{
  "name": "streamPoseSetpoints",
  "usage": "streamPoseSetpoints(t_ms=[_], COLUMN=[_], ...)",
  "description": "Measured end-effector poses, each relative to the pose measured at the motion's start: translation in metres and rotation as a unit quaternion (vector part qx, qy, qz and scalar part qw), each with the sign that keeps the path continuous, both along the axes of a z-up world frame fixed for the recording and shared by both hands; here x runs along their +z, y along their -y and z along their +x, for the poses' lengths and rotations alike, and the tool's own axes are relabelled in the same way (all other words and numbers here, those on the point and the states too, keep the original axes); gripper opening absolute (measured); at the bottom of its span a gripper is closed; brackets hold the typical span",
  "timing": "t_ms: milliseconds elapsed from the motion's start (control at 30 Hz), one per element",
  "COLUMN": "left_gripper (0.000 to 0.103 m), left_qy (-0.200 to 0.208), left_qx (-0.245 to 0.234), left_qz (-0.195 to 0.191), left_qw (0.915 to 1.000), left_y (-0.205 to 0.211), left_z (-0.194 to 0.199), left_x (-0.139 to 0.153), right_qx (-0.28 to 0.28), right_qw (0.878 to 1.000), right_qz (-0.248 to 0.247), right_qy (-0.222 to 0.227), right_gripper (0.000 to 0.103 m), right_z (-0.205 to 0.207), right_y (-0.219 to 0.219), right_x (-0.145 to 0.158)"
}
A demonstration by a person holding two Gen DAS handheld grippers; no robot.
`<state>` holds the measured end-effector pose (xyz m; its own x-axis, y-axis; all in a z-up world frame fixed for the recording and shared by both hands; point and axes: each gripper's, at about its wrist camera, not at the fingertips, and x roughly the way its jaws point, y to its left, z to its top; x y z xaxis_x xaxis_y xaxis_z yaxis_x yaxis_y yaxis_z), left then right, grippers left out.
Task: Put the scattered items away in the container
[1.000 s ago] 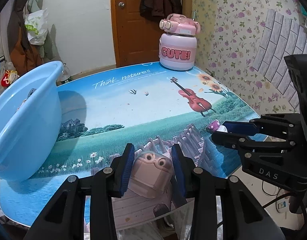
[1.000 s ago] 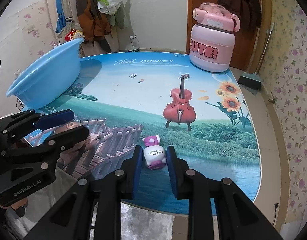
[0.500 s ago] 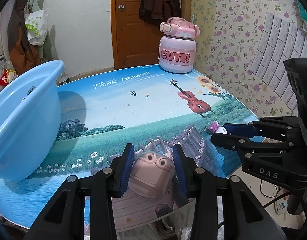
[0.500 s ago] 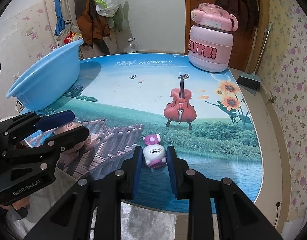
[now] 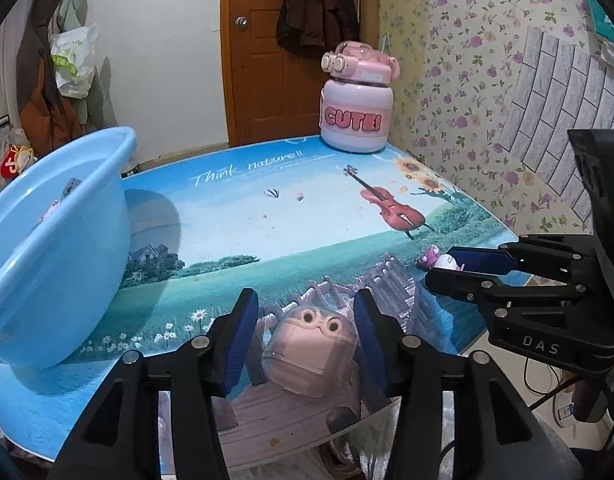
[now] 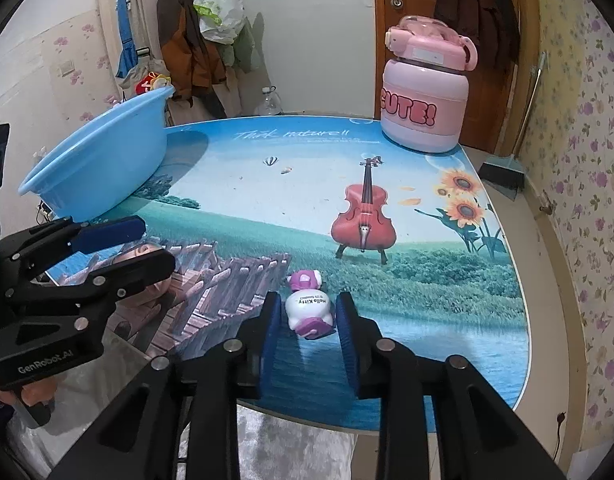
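A pink round-eyed toy [image 5: 311, 352] rests near the table's front edge between the pads of my left gripper [image 5: 305, 296]. Its jaws are opening: the left pad stands clear of the toy and the right pad is close beside it. A small white and purple Hello Kitty figure [image 6: 309, 308] lies on the table between the pads of my right gripper [image 6: 307, 300]. These jaws are opening a little, with a thin gap on each side. The light blue basin [image 5: 59, 248] stands at the table's left edge, with a few small things inside, partly hidden.
A big pink jug marked CUTE! [image 6: 425, 116] stands at the table's far right corner. The picture-printed tabletop [image 5: 247, 216] lies bare between the basin and the jug. Both grippers sit side by side at the front edge. Coats and bags hang on the far wall.
The left jaws have spread apart and let go of the pink toy. The right jaws have widened slightly around the Hello Kitty figure. Neither hand has moved.
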<state>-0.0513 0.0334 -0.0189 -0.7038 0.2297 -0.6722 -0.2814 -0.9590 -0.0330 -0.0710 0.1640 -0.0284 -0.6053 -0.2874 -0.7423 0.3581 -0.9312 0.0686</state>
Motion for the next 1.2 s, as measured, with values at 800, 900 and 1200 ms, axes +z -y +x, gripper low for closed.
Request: streamPoseSetpoints(t_ms=[800, 900, 1200], left_gripper=[0.051, 0.043, 0.042], left_qy=[-0.016, -0.015, -0.015], left_qx=[-0.052, -0.057, -0.059], left_qz=[-0.002, -0.009, -0.003], left_qw=[0.9985, 0.9982, 0.9981], left_y=[-0.001, -0.002, 0.0], left_z=[0.005, 0.004, 0.004], left_x=[-0.008, -0.013, -0.013], right_qx=[0.014, 0.016, 0.017], right_qw=[0.999, 0.999, 0.999], right_qz=[0.001, 0.0, -0.016], right_qy=[-0.036, -0.041, -0.045], right_gripper=[0.029, 0.029, 0.024], right_z=[-0.007, -0.005, -0.001], right_y=[0.008, 0.007, 0.002], right_x=[-0.006, -0.006, -0.007])
